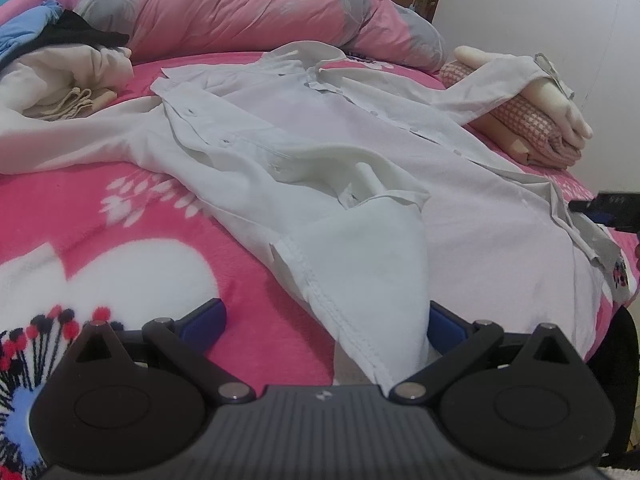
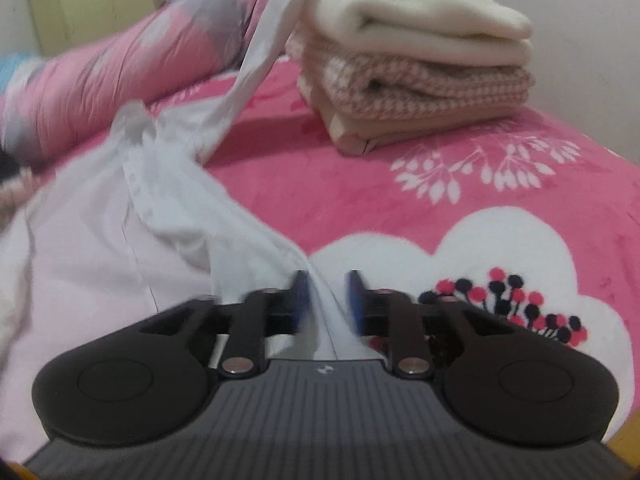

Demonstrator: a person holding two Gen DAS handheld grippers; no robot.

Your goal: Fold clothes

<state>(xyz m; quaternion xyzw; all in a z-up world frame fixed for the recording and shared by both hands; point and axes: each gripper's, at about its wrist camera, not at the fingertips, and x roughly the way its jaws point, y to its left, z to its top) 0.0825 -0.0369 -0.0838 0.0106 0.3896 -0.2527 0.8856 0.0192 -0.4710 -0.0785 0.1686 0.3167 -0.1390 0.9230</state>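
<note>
Shirt point(image 1: 328, 148) is lying spread open on the bed point(image 1: 120, 216). I am holding the left tongs point(image 1: 326, 320) wide apart around its hem, right tongs point(image 2: 328, 300) half-parted astride the other edge. Next, I judge, both must clamp before folding.

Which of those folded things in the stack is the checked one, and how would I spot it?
Look at the pink floral blanket covering the bed, then at the folded stack near its far corner. The pink-and-white houndstooth cloth lies in the middle, beneath a plain cream knit and above a plain beige piece. It is the only patterned layer.
</note>
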